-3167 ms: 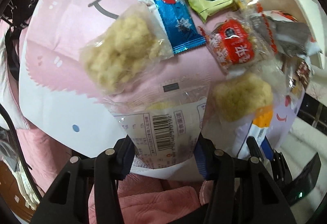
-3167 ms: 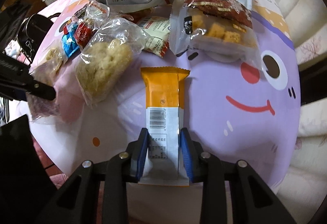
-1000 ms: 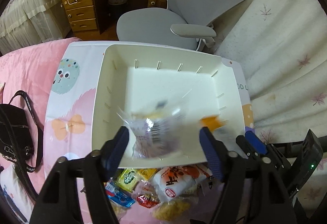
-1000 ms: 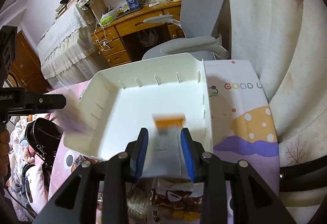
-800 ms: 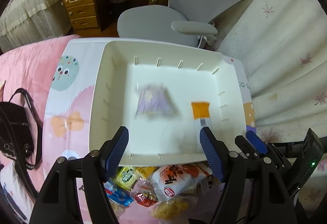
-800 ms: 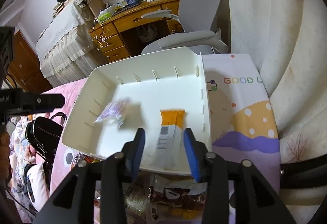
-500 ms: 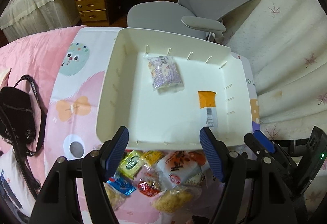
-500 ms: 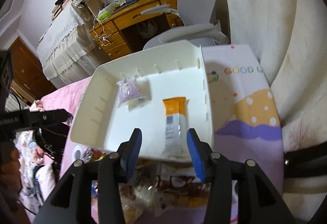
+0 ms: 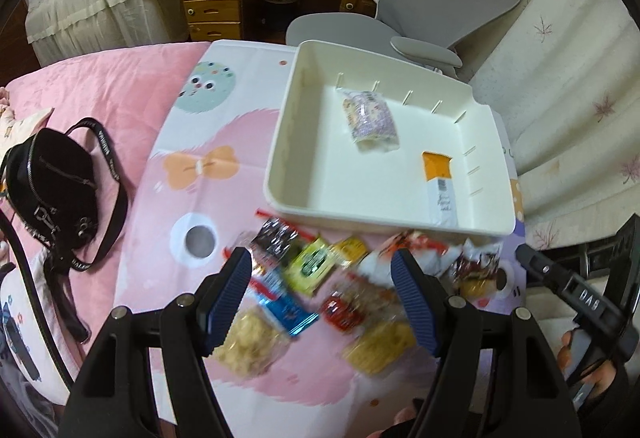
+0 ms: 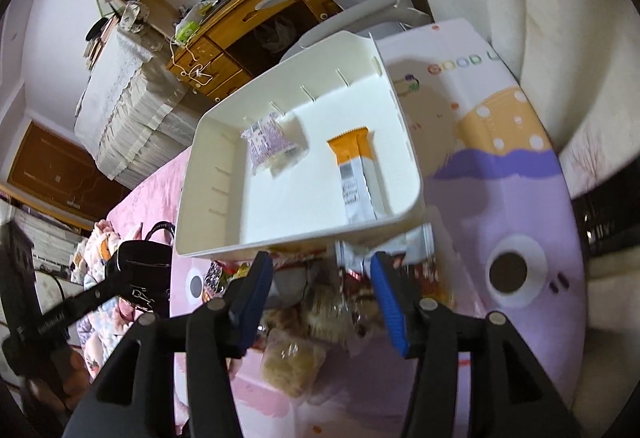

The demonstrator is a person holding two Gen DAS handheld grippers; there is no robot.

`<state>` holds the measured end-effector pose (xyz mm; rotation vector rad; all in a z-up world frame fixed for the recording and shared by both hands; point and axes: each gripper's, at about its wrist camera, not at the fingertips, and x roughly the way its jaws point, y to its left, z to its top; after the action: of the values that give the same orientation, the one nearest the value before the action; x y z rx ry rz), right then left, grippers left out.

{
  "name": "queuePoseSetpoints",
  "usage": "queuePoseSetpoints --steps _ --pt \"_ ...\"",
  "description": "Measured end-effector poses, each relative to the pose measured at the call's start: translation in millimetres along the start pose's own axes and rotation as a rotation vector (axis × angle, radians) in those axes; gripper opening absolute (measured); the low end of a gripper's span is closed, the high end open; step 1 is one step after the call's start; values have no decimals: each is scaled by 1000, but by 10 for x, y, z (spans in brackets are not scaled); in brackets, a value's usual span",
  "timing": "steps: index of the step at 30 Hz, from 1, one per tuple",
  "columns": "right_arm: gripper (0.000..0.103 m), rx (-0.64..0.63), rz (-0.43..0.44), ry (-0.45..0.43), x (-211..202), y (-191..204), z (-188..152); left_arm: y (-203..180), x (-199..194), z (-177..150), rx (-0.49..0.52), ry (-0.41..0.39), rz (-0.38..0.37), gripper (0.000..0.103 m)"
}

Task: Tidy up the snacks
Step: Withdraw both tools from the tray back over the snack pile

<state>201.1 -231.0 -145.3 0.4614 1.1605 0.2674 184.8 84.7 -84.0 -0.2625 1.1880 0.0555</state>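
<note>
Both snack packets now lie in white bin [image 9: 280,142] on cartoon-print sheet [image 9: 192,166].

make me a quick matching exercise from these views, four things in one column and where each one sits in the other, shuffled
Things:
1. orange-and-white bar
2. clear purple-print packet
3. black bag
4. green packet

Places:
A. on the pink bedding, left of the mat
B. in the white bin, by its right wall
C. in the loose pile in front of the bin
D. in the bin, near its far wall

Pairs: 1-B, 2-D, 3-A, 4-C
</note>
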Motion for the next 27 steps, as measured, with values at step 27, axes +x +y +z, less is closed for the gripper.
queuePoseSetpoints --steps 27 --pt "73 240 -134 -26 -65 691 -1526 970 -359 -849 288 50 -79 79"
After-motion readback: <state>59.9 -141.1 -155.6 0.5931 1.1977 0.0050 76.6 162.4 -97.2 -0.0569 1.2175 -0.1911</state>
